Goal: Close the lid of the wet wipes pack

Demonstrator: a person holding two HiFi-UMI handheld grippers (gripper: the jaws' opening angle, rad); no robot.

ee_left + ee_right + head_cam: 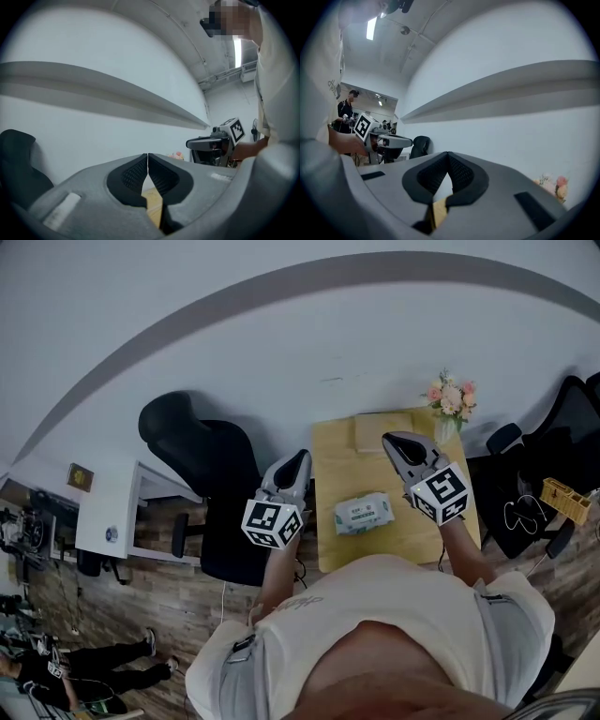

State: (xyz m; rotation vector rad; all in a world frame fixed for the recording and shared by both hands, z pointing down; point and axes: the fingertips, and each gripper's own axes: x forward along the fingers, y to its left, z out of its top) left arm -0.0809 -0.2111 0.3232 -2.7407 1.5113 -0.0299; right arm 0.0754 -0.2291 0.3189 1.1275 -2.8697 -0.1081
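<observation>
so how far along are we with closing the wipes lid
Nothing looks done: the wipes pack lies untouched on the table, too small to tell if it's open. In hand: nothing; the left hand-held gripper and right hand-held gripper are both shut and empty, flanking it. Left: reach the pack and press it closed.

Right tongs: grey body, black ribbed pads, jaws met at the tips, nothing between them. Beneath the pads: a sliver of wooden tabletop. Left: left tongs, hand-held. Behind: black chair; white wall with grey band. Lower right: pink flowers. Far left: standing person.
</observation>
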